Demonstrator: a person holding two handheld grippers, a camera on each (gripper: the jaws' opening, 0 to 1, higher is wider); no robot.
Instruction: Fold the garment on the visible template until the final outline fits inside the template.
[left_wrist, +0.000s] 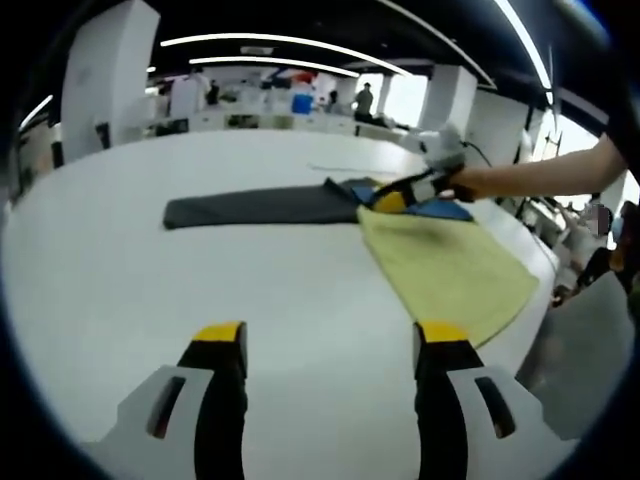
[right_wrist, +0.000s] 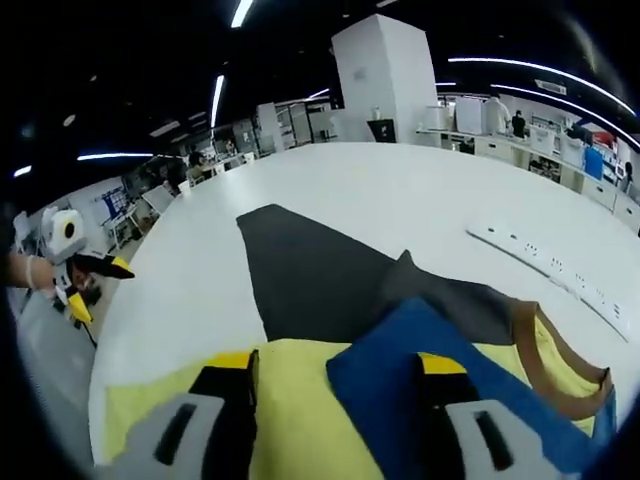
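A yellow garment (left_wrist: 450, 265) lies on the white table (left_wrist: 200, 290) at the right, with a blue part (left_wrist: 445, 209) folded over its far end. A dark grey sheet (left_wrist: 260, 207) stretches left from it. My left gripper (left_wrist: 330, 340) hovers open over bare table, well short of the cloth. My right gripper (left_wrist: 395, 197), held by a person's arm, sits low on the blue part. In the right gripper view, the right gripper (right_wrist: 338, 370) is open, jaws wide apart over the yellow cloth (right_wrist: 290, 400) and the blue fold (right_wrist: 400, 370). The brown-trimmed neckline (right_wrist: 560, 360) shows at right, the grey sheet (right_wrist: 310, 270) beyond.
A white power strip (right_wrist: 540, 258) lies on the table beyond the garment. The left gripper (right_wrist: 90, 275) in a hand shows off the table's edge at far left. The table edge (left_wrist: 540, 300) runs close to the yellow cloth. Benches and people stand far behind.
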